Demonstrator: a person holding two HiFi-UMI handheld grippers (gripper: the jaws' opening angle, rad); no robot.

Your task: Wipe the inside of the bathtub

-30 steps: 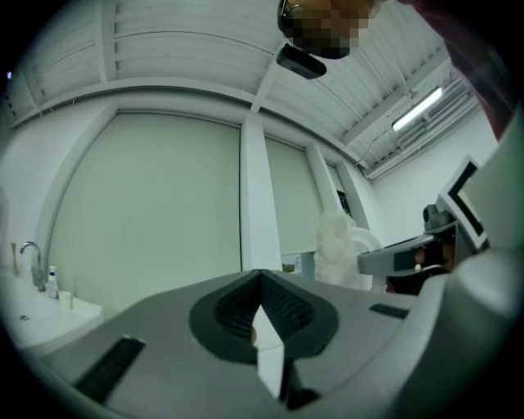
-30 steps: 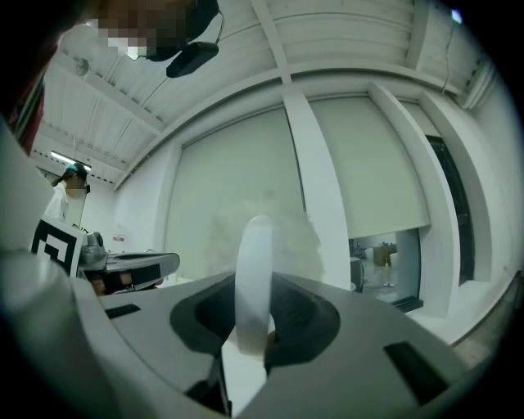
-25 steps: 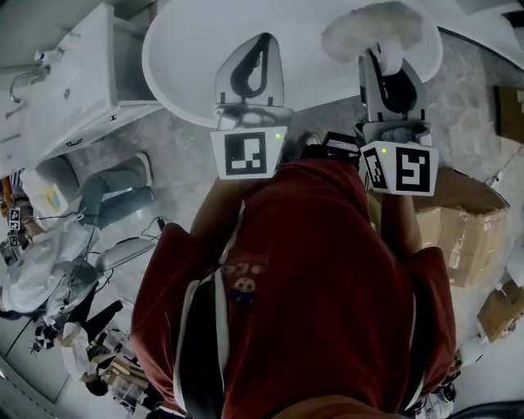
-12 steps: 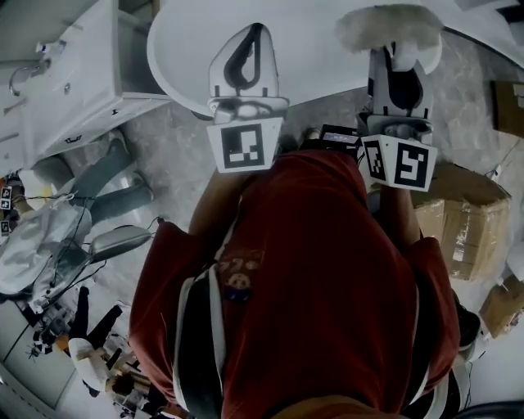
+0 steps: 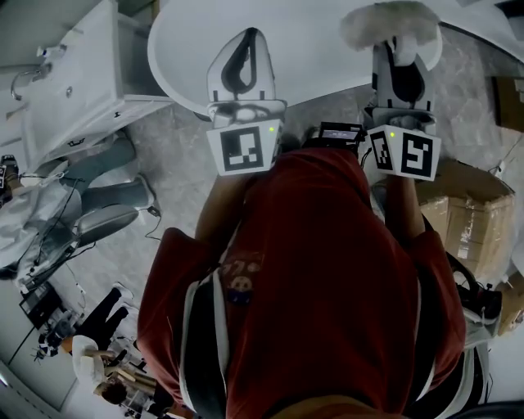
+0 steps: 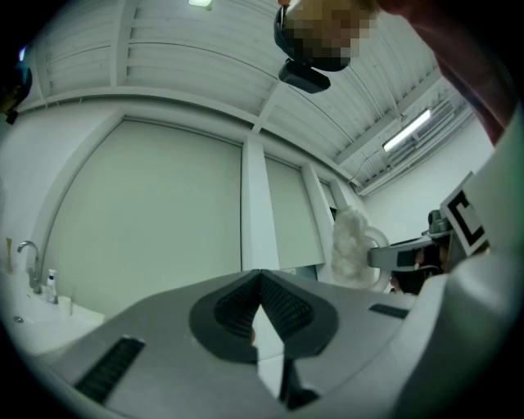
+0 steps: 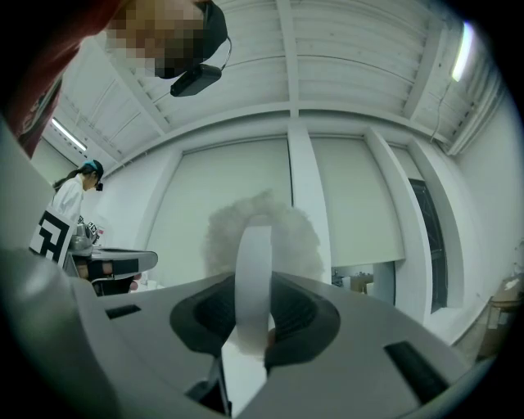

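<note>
White and fluffy, the wiper (image 5: 390, 24) looks light and soft, likely to flatten against whatever it rubs. Its stiff, flat handle (image 7: 254, 270) is the sensible place to grip it.

In the head view the wiper sits at the far right, over the right part of the white bathtub (image 5: 315, 57). It is carried by the right gripper (image 5: 399, 65). The left gripper (image 5: 249, 41) is off to its left, above the tub's near rim.

In the left gripper view the fingers (image 6: 286, 307) are pressed together at their tips with nothing between them. The wiper shows to the right against pale wall panels.

In the right gripper view the fingers (image 7: 301, 315) pinch the handle from both sides. The fluffy head stands just beyond them, with wall and ceiling behind, so it appears lifted off the tub.
</note>
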